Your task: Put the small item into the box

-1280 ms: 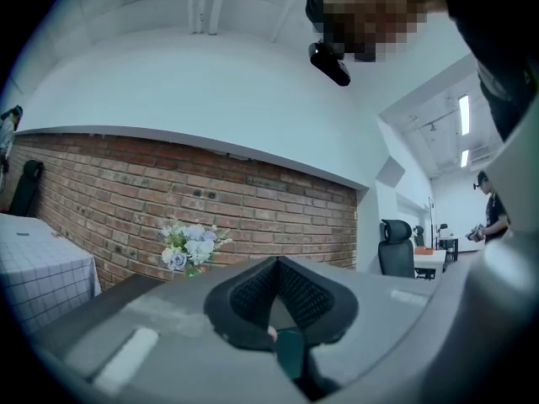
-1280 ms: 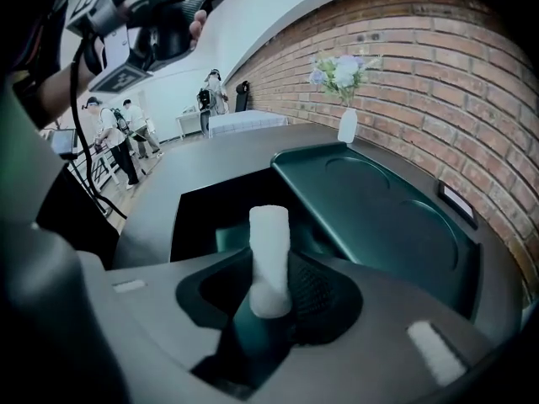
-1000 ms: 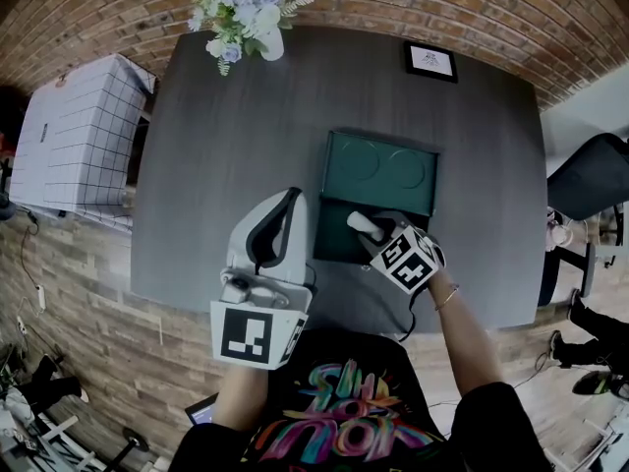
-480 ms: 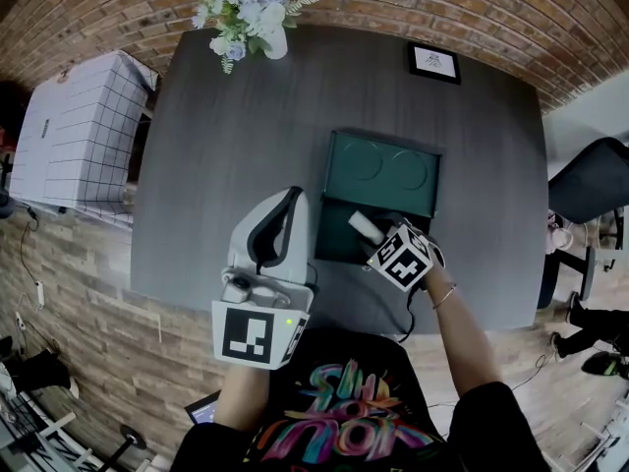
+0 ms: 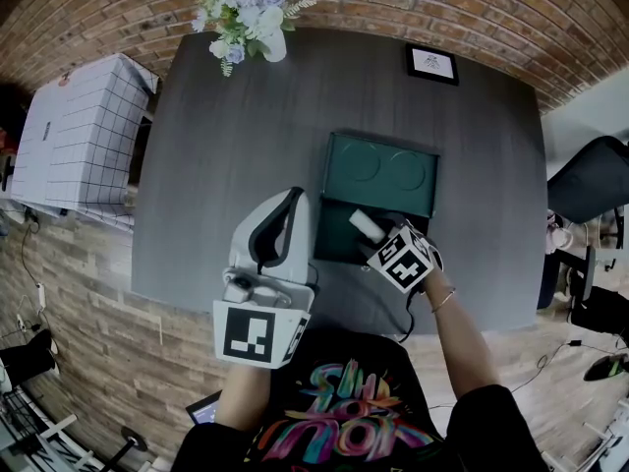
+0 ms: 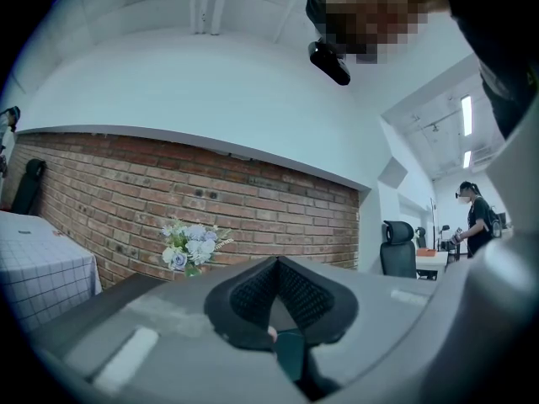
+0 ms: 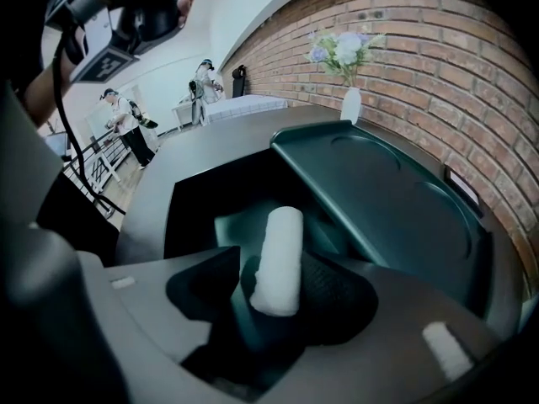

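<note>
The small item (image 5: 365, 225) is a white cylinder. It lies between the jaws of my right gripper (image 5: 373, 233), over the open base of the dark green box (image 5: 332, 236). The box's lid (image 5: 383, 170) stands tilted back behind it. In the right gripper view the item (image 7: 279, 255) leans on the right pad (image 7: 337, 297), with a gap on its left side. These jaws are opening and no longer press on it. My left gripper (image 5: 292, 197) hangs left of the box above the dark table (image 5: 246, 136), with its jaws together and nothing between them.
A vase of pale flowers (image 5: 251, 16) stands at the table's far left edge and a small framed picture (image 5: 430, 62) at the far right. A white checked stand (image 5: 79, 141) sits left of the table, a black chair (image 5: 595, 180) to its right.
The right gripper has shifted slightly while staying over the box with the white item between its jaws. The left gripper has hardly moved.
</note>
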Motion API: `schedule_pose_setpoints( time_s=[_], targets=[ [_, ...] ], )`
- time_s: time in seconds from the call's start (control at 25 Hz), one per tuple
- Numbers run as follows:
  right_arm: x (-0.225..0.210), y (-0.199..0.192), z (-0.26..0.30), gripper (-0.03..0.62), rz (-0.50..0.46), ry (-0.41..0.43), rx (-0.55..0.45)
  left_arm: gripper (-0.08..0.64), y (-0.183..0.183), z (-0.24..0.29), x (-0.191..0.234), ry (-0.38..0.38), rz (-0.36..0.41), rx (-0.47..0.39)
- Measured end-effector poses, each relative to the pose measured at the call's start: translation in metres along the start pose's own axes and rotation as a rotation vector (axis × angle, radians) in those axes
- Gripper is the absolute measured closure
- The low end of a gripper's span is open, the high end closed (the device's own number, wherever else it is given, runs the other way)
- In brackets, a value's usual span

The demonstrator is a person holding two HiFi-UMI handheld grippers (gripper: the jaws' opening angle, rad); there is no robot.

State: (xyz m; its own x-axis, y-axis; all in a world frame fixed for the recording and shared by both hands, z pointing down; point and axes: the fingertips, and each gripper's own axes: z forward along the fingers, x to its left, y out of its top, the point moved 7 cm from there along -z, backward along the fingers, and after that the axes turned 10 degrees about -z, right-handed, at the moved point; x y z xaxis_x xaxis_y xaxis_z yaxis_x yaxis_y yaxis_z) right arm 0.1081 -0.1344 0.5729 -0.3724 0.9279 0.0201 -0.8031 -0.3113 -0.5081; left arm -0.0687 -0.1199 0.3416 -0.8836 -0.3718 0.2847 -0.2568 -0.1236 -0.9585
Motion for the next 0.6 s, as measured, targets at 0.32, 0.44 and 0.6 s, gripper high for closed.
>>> schedule_pose_setpoints(
  time_s=[0.32, 0.44, 0.6],
  targets=[
    [0.002, 0.004, -0.030, 0.356, 0.079, -0.057, -0.107, 0.558, 0.005, 0.003, -0.005, -0.028, 0.014, -0.011],
    [0.001, 0.006, -0.046, 0.359, 0.112, -0.076, -0.154, 0.558, 0.010, 0.006, -0.006, -0.038, 0.010, -0.022],
    [-0.003, 0.011, -0.073, 0.377, 0.166, -0.109, -0.244, 0.558, 0.018, 0.009, -0.009, -0.051, 0.005, -0.037]
  ],
)
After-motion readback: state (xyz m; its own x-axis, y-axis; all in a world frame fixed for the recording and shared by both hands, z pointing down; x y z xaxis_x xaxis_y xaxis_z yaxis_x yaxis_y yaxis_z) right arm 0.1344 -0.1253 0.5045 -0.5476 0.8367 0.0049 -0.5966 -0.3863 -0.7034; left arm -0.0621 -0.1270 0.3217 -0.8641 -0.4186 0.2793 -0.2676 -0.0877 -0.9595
